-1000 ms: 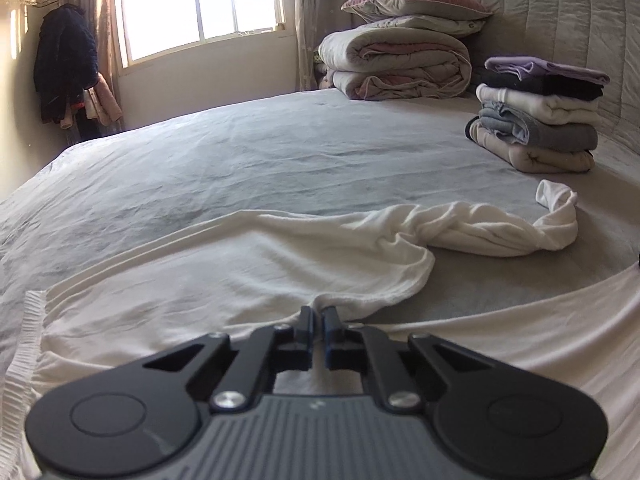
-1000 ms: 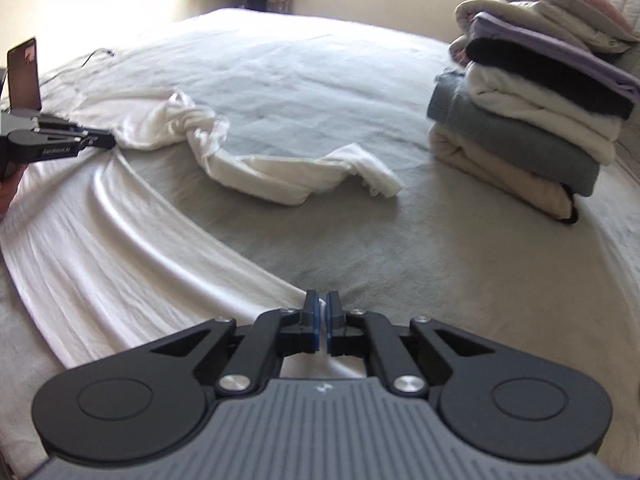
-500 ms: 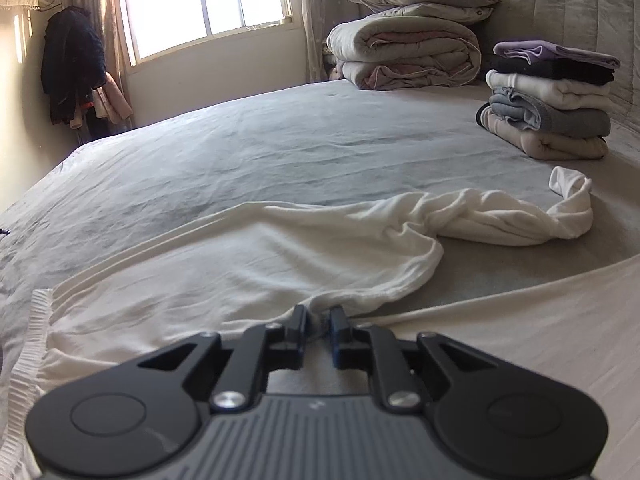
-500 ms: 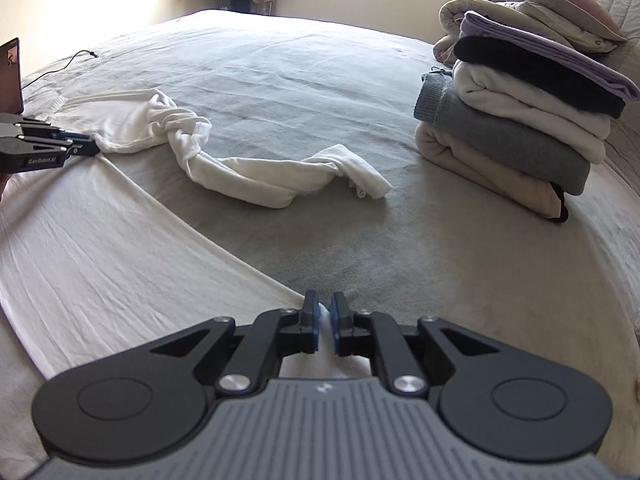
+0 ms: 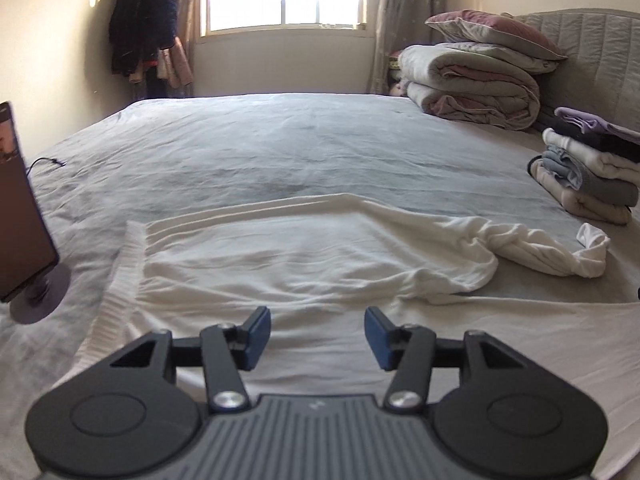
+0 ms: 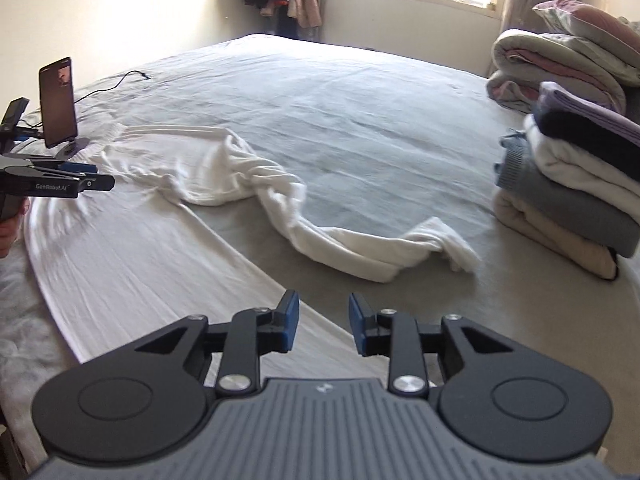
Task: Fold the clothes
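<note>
A white long-sleeved garment (image 5: pixel 304 256) lies spread on the grey bed, its ribbed hem at the left and one twisted sleeve (image 5: pixel 548 248) trailing right. In the right wrist view the same garment (image 6: pixel 132 256) covers the near left and the twisted sleeve (image 6: pixel 360 248) runs toward the middle. My left gripper (image 5: pixel 317 330) is open and empty just above the cloth. It also shows at the left edge of the right wrist view (image 6: pixel 86 178). My right gripper (image 6: pixel 323 322) is open and empty over the garment's near edge.
A stack of folded clothes (image 5: pixel 592 168) (image 6: pixel 572 184) stands at the right. Folded quilts and a pillow (image 5: pixel 480 76) lie by the headboard. A phone on a stand (image 6: pixel 59 104) (image 5: pixel 20 216) with a cable sits at the left on the bed sheet (image 5: pixel 280 148).
Both grippers were shut on the garment's edge; both have opened, let go and lifted back. The garment now lies flat on the bed.
</note>
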Action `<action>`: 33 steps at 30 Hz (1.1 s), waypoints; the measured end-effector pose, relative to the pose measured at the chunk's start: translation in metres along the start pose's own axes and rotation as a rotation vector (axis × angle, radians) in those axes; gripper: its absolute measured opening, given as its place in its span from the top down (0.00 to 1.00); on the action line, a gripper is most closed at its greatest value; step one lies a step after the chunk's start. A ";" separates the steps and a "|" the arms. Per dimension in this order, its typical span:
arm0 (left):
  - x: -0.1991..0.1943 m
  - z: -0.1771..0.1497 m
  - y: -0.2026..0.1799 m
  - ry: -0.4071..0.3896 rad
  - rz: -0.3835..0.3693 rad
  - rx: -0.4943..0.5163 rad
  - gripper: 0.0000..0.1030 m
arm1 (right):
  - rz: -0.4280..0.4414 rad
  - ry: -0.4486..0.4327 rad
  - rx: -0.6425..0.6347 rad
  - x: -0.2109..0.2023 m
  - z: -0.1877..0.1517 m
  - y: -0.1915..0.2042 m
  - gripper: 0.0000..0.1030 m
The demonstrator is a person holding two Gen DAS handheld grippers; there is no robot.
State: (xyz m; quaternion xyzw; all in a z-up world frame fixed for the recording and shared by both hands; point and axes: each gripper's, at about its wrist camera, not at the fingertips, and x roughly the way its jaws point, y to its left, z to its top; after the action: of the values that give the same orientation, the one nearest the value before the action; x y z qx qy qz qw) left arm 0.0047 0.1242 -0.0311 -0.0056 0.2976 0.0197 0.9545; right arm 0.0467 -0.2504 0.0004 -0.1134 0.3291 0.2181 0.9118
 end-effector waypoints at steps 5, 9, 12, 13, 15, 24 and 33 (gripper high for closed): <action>-0.001 -0.013 0.036 0.047 0.124 -0.019 0.44 | -0.011 0.004 -0.018 0.011 0.011 0.012 0.69; -0.011 -0.014 0.051 0.033 0.175 -0.014 0.43 | -0.020 0.008 -0.033 0.020 0.019 0.022 0.69; -0.020 -0.010 0.054 0.019 0.168 -0.008 0.42 | -0.029 0.009 -0.041 0.026 0.025 0.028 0.65; -0.021 -0.008 0.053 0.019 0.155 -0.010 0.42 | -0.041 0.007 -0.036 0.026 0.026 0.026 0.64; -0.023 -0.003 0.050 0.024 0.122 -0.013 0.42 | -0.065 0.012 -0.022 0.028 0.027 0.019 0.64; -0.017 0.035 -0.001 0.052 -0.053 0.060 0.38 | -0.204 0.052 0.004 0.031 0.033 -0.022 0.64; 0.010 0.066 -0.082 0.078 -0.171 0.209 0.34 | -0.239 0.086 -0.001 0.051 0.036 -0.051 0.64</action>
State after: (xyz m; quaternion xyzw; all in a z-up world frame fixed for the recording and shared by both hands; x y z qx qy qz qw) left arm 0.0535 0.0445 0.0177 0.0678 0.3331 -0.0930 0.9358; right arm 0.1262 -0.2664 -0.0019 -0.1615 0.3517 0.1028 0.9163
